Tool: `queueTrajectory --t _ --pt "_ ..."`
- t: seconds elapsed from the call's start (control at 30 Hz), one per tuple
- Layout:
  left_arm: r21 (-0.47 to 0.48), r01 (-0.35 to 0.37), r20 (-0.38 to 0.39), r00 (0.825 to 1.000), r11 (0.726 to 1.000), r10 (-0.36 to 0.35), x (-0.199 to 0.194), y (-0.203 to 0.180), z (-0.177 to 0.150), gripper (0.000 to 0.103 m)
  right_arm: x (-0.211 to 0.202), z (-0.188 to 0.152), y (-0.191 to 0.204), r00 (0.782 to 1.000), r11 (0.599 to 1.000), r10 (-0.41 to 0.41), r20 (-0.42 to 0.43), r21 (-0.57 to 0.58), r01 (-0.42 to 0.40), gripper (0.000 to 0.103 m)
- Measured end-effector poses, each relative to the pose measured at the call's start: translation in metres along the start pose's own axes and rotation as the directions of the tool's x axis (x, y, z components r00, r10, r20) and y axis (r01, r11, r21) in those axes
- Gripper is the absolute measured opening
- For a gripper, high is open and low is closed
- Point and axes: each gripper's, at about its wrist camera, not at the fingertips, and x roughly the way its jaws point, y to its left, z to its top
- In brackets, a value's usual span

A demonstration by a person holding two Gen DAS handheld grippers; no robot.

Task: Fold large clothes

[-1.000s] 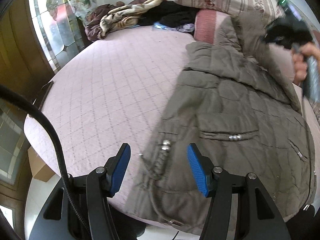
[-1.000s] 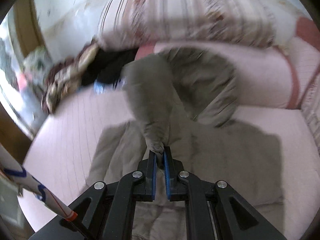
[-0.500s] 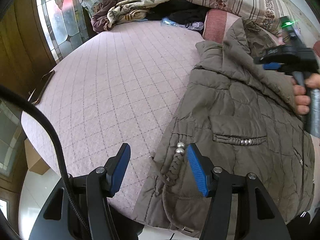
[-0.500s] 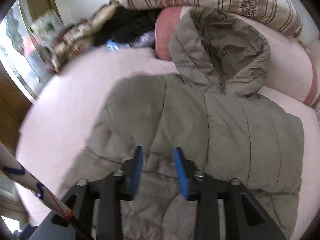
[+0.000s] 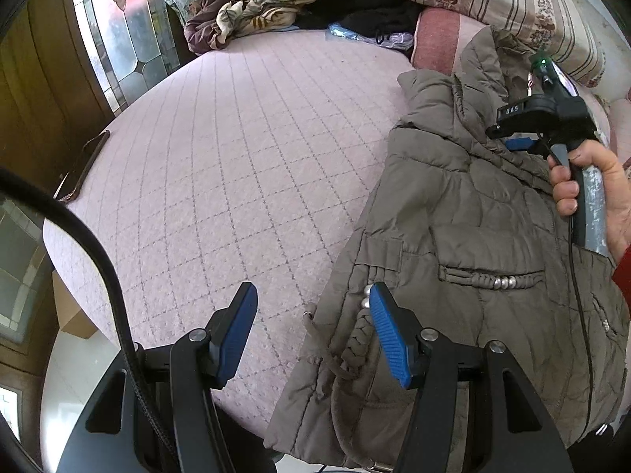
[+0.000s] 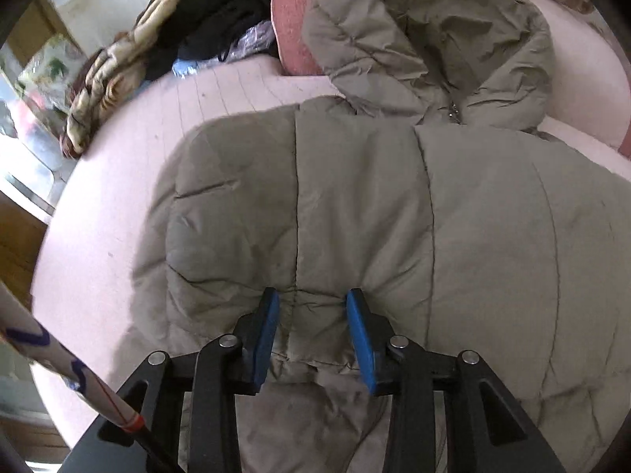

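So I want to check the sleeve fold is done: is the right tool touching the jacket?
Cannot tell. The right wrist view shows the right tool open over the jacket, but not whether it touches.

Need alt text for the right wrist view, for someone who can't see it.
The open right gripper hovers over an olive puffer jacket spread on a pink quilted bed, its blue fingers apart. The hood lies toward the pillows, with piled clothes at upper left.

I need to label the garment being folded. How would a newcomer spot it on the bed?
On the pink quilted bed, look at the near side, under the right gripper. The olive puffer jacket lies there, hooded, unlike the clothes heap at the far end.
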Motion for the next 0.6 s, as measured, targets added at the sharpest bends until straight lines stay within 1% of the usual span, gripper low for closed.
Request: queueTrajectory --t 0.03,0.1,0.17,0.2,0.23,0.3,0.4,0.43,0.47,0.53,0.6 --pt "0.001 0.001 -0.001 1.000 1.000 -0.001 -0.001 0.000 0.000 0.058 -0.007 0.001 -0.002 1.000 1.000 0.007 0.003 0.011 -0.007 0.039" --pt "0.004 0.000 0.010 1.000 1.000 0.000 -0.004 0.000 0.001 0.058 -0.032 -0.002 -0.008 0.999 0.999 0.033 0.035 0.040 -0.034 0.039" --pt "0.013 -0.002 0.017 1.000 1.000 0.002 -0.006 0.000 0.002 0.059 -0.067 -0.015 -0.023 0.996 0.998 0.047 0.073 0.047 -0.051 0.040" --pt "0.013 0.006 0.008 1.000 1.000 -0.006 -0.004 0.001 0.003 0.059 -0.082 -0.025 -0.032 0.996 0.998 0.040 0.083 0.045 -0.044 0.044" --pt "0.007 0.023 -0.009 1.000 1.000 -0.023 -0.001 0.005 0.005 0.059 -0.099 -0.041 -0.046 0.996 0.999 0.021 0.090 0.042 -0.025 0.049" --pt "-0.002 0.043 -0.032 0.999 0.999 -0.043 0.005 0.010 0.007 0.059 -0.126 -0.071 -0.075 0.995 0.999 -0.020 0.097 0.043 0.016 0.053" --pt "0.010 0.063 -0.047 0.997 0.998 -0.062 0.012 0.015 0.008 0.060 -0.163 -0.129 -0.133 0.990 0.989 -0.119 0.074 0.094 0.112 0.054" --pt "0.021 0.069 -0.056 0.996 0.997 -0.068 0.016 0.016 0.008 0.060 -0.173 -0.147 -0.151 0.987 0.983 -0.150 0.063 0.116 0.142 0.059" --pt "0.031 0.082 -0.071 0.994 0.996 -0.080 0.021 0.016 0.008 0.060 -0.184 -0.172 -0.175 0.980 0.972 -0.194 0.044 0.145 0.186 0.063" --pt "0.032 0.108 -0.091 0.990 0.994 -0.105 0.028 0.018 0.006 0.060 -0.201 -0.214 -0.210 0.968 0.951 -0.252 0.013 0.186 0.245 0.076" --pt "0.030 0.134 -0.111 0.985 0.991 -0.130 0.035 0.020 0.005 0.061 -0.210 -0.249 -0.236 0.962 0.936 -0.272 -0.026 0.223 0.271 0.078"
